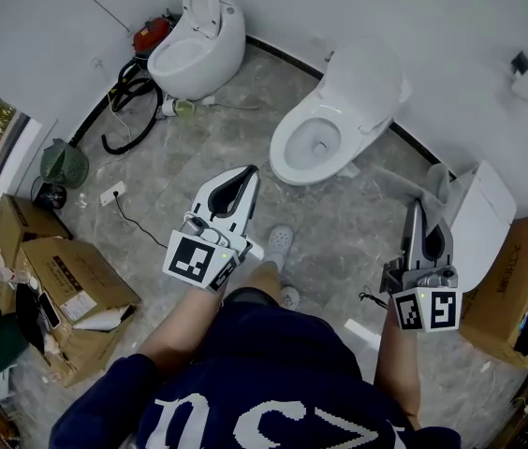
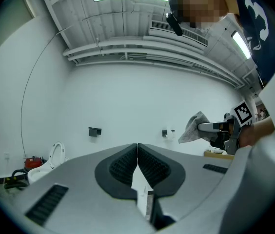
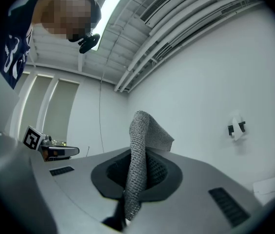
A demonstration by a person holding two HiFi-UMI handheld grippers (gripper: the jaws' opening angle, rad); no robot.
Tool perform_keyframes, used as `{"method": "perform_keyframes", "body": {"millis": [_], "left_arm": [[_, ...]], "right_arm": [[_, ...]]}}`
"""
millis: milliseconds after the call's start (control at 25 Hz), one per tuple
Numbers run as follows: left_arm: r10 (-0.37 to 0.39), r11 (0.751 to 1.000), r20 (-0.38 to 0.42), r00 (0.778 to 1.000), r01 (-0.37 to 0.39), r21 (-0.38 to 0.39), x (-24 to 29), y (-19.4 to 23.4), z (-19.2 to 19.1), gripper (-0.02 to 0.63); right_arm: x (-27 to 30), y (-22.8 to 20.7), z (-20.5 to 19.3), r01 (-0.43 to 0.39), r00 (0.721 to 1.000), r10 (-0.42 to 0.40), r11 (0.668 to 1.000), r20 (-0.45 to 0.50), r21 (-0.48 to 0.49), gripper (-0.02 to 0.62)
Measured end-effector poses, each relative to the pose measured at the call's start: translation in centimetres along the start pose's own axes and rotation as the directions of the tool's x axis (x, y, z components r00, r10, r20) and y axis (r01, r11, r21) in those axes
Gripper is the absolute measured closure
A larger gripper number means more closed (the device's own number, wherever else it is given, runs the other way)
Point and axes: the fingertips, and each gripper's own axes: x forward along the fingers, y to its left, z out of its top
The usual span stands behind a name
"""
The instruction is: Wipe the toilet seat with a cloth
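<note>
Clamping a grey cloth between its fingers, the right gripper is holding it upright, well apart from the toilet seat. The left gripper is pressing its fingers together, empty.

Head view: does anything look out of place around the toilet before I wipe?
Somewhat: a second toilet stands askew amid loose black hoses, and a corded power strip lies on the floor. The right gripper holds the cloth.
</note>
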Motion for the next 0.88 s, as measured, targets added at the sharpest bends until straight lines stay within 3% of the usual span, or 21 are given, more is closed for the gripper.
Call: {"method": "perform_keyframes", "body": {"millis": [280, 480, 880], "left_arm": [[-0.006, 1.000, 0.058, 0.998, 0.007, -0.023, 10.3, 7.1, 1.3, 0.586], [-0.054, 0.998, 0.031, 0.998, 0.054, -0.009, 16.5, 10.9, 0.8, 0.586], [-0.072, 0.997, -0.016, 0.997, 0.071, -0.020, 26.1, 13.8, -1.3, 0.586]], "right_arm": [[11.2, -3.2, 0.2, 0.002, 1.000, -0.002, 1.000, 0.003, -0.020, 0.566], [17.6, -5.4, 0.3, 0.025, 1.000, -0.025, 1.000, 0.013, -0.019, 0.566], [24.8, -11.6, -2.2, 0.046, 0.998, -0.047, 0.999, -0.050, -0.020, 0.566]]}}
